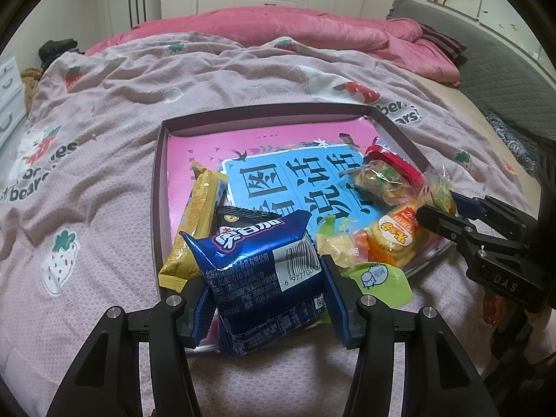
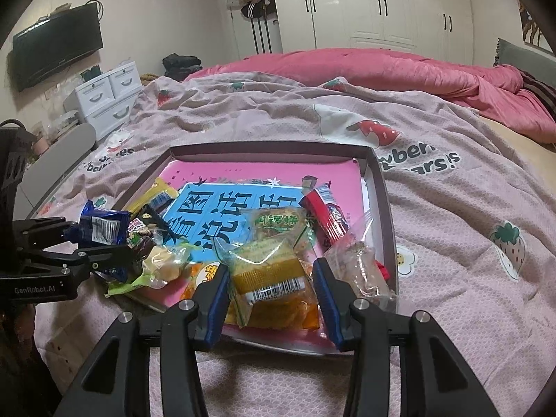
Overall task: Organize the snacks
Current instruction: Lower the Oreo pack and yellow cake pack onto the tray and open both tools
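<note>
Blue snack packet (image 1: 264, 278) clamped between left fingers (image 1: 335, 299).

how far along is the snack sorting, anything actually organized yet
Done: little. The snacks lie in a loose pile at the near end of the shallow box, none lined up.
In hand: the left gripper clamps a blue packet; the right gripper brackets a yellow packet, contact unclear.
Left: the red bar, green packet and the rest, still unsorted.
</note>
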Action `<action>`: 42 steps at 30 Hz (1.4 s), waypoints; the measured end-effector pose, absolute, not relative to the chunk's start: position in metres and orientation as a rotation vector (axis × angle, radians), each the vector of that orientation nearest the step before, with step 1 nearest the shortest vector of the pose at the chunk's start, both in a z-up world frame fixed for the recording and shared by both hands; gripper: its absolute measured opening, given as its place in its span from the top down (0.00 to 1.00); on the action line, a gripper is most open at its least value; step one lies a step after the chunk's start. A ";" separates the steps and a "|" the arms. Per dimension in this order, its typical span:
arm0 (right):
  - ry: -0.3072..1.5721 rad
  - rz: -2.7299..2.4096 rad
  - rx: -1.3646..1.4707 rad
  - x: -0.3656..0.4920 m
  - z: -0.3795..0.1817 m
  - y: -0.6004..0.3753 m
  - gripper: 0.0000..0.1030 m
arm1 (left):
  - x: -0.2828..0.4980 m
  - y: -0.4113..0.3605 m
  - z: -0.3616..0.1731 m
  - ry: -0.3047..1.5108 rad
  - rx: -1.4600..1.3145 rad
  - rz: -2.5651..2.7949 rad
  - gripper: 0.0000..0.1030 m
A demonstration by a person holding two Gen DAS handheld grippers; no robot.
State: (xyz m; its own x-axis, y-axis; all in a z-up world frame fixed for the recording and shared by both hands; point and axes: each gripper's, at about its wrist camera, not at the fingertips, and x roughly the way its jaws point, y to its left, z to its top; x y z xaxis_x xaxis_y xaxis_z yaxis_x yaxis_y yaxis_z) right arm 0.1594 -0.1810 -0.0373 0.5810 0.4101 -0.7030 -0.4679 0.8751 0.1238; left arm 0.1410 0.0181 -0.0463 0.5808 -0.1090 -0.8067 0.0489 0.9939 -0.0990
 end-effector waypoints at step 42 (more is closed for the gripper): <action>0.754 0.464 -0.050 0.150 -0.021 -0.195 0.41 | 0.141 0.035 -0.037 0.923 -0.101 -0.033 0.41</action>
State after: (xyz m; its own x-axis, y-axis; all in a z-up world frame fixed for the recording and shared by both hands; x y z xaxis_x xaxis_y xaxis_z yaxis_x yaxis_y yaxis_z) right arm 0.1503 -0.1949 -0.0209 0.6332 0.3879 -0.6697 -0.4234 0.8980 0.1197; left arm 0.1405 0.0346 -0.0371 0.6031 -0.0720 -0.7944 -0.0145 0.9948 -0.1012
